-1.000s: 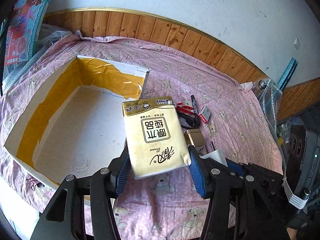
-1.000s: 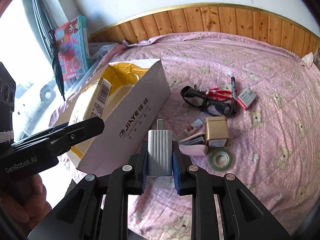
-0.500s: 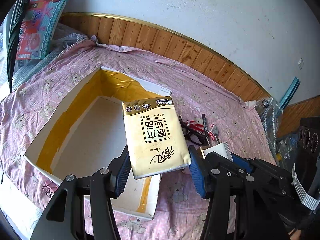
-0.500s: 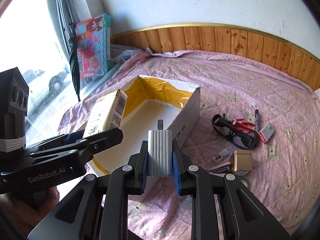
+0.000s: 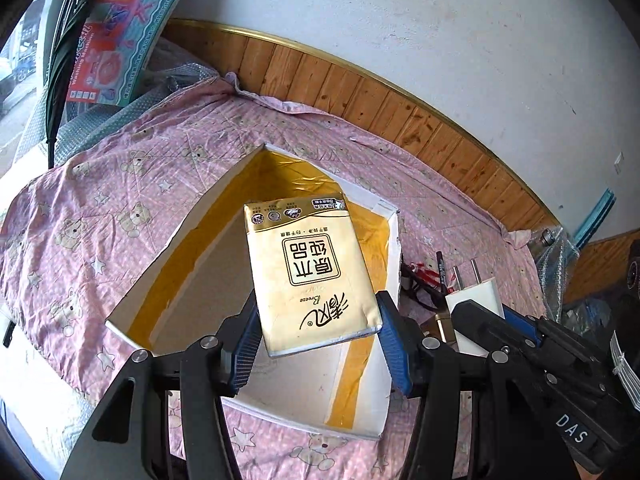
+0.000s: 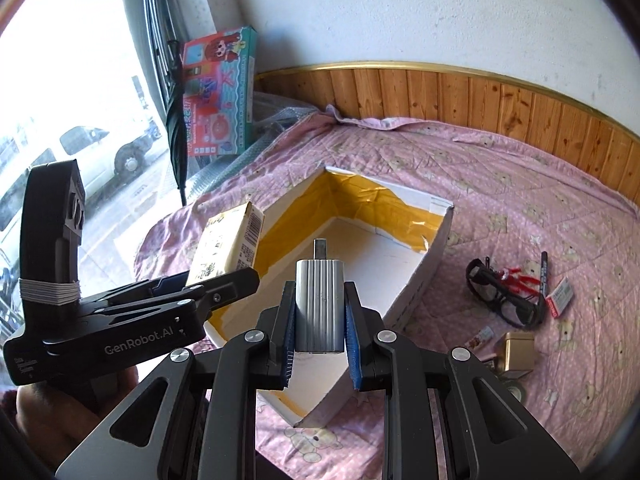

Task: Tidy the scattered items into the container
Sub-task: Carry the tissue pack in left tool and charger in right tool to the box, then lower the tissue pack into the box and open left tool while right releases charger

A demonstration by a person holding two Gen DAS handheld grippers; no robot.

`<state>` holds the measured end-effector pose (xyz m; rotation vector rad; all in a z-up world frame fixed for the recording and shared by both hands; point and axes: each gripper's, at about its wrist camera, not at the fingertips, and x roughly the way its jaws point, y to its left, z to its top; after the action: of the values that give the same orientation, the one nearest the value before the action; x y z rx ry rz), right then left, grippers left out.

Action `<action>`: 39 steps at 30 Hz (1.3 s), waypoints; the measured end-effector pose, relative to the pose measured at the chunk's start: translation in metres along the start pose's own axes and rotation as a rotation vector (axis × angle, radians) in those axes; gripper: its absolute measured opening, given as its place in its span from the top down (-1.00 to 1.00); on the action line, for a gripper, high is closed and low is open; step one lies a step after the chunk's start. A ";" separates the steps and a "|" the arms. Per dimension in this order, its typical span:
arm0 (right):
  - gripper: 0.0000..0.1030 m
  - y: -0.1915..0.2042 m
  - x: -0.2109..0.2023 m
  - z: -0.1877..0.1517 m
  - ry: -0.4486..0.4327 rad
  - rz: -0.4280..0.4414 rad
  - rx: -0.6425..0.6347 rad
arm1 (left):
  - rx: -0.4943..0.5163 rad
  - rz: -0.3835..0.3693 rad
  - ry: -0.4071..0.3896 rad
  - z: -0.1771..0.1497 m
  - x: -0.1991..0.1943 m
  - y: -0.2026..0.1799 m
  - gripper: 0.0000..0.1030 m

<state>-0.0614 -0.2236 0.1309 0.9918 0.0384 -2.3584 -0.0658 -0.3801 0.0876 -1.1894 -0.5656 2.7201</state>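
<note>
Step in hand: delivery of two carried items into the open box (image 5: 394, 240), lying on the pink bedspread (image 5: 120, 208). Left gripper (image 5: 316, 340) with jaws clamped on the flanks of a yellow tissue pack (image 5: 310, 276), held above the box's interior, tilted, not touching floor or walls. Right gripper (image 6: 320, 312) with jaws narrow, closed on a grey ribbed charger (image 6: 319, 304), prong forward, poised over the near part of the same box; seen from the left wrist as a white plug block (image 5: 476, 296) just beside the box's right wall. Next move, by judgement: lowering past the rim, then release, one item at a time to avoid a clash between the two tools. Box floor bare, ample room inside; rims low but ragged at the far right corner. Remaining outside, well apart to the right: glasses (image 6: 500, 296), marker (image 6: 543, 276), gold tin (image 6: 516, 350).
</note>
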 end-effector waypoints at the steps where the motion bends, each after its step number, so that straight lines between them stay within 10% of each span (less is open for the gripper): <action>1: 0.57 0.002 0.001 0.001 0.001 0.004 -0.003 | -0.004 0.003 0.002 0.000 0.000 0.003 -0.08; 39: 0.56 -0.036 0.108 0.053 0.257 0.027 -0.017 | 0.115 0.028 0.251 0.058 0.081 0.006 -0.07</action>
<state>-0.1750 -0.2594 0.0909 1.2726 0.1421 -2.1891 -0.1630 -0.3814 0.0660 -1.4866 -0.3576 2.5304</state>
